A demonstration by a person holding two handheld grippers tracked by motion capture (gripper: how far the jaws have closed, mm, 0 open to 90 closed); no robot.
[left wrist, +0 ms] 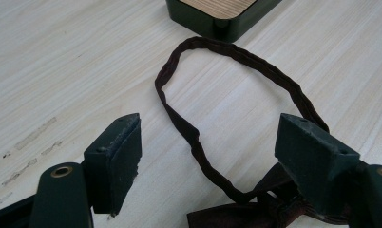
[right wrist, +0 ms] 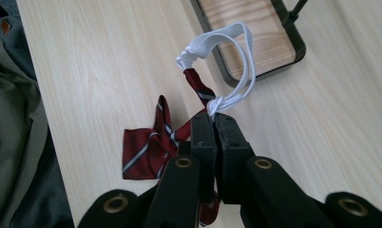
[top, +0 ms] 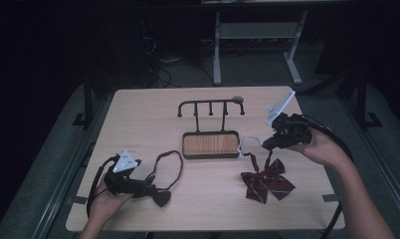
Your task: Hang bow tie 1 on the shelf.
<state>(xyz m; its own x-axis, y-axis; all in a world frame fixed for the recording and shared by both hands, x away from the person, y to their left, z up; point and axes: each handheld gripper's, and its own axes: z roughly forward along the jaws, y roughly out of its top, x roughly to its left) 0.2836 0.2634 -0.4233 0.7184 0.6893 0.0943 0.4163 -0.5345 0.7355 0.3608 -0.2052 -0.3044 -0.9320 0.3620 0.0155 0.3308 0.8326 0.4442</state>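
Pinching white elastic loop (right wrist: pixel 236 52), striped bow (right wrist: pixel 148 147)

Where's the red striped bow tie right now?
In the high view the red striped bow tie lies on the table's right side, right of the wooden tray stand. The right gripper pinches its white elastic loop.

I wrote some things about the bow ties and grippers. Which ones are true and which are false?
1. The right gripper is shut on the red striped bow tie. True.
2. The left gripper is shut tight. False: its jaws stand apart over the dark bow tie.
3. The red tie's strap is black. False: it is white.
4. The rack's tray has a wooden bottom. True.
5. A tie hangs on the rack's hooks. False: both lie by the grippers.
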